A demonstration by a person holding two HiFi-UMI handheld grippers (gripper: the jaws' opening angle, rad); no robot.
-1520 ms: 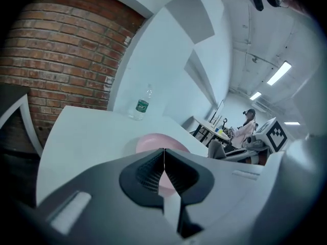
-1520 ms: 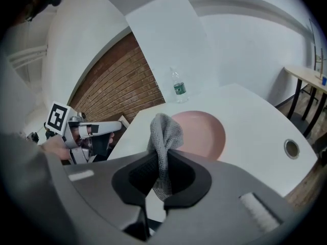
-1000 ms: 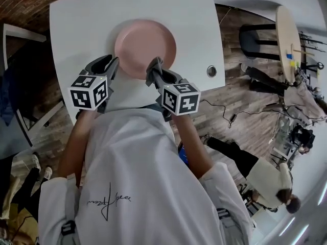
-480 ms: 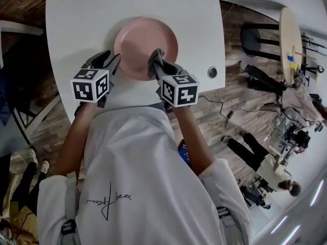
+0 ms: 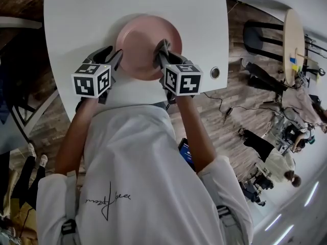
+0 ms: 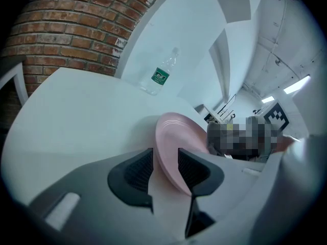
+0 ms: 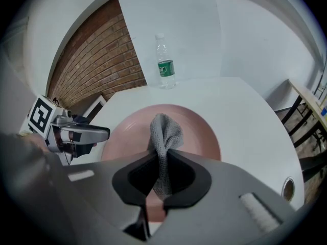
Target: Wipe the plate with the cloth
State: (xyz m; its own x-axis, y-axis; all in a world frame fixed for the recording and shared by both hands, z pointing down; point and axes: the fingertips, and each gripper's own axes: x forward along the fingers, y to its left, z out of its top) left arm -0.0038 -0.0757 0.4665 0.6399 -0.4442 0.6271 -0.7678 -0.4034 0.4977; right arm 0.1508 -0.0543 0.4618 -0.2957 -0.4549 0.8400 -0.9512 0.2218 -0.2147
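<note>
Cloth (image 7: 164,129) (in right tool (image 7: 163,160)) over pink plate (image 7: 204,137).

A grey mesh cloth (image 7: 164,131) (bunched into a tuft) hovers over the round pink plate (image 5: 145,42).

Left claw (image 6: 166,160) newly agape, right claw (image 7: 162,160) clenched
</note>
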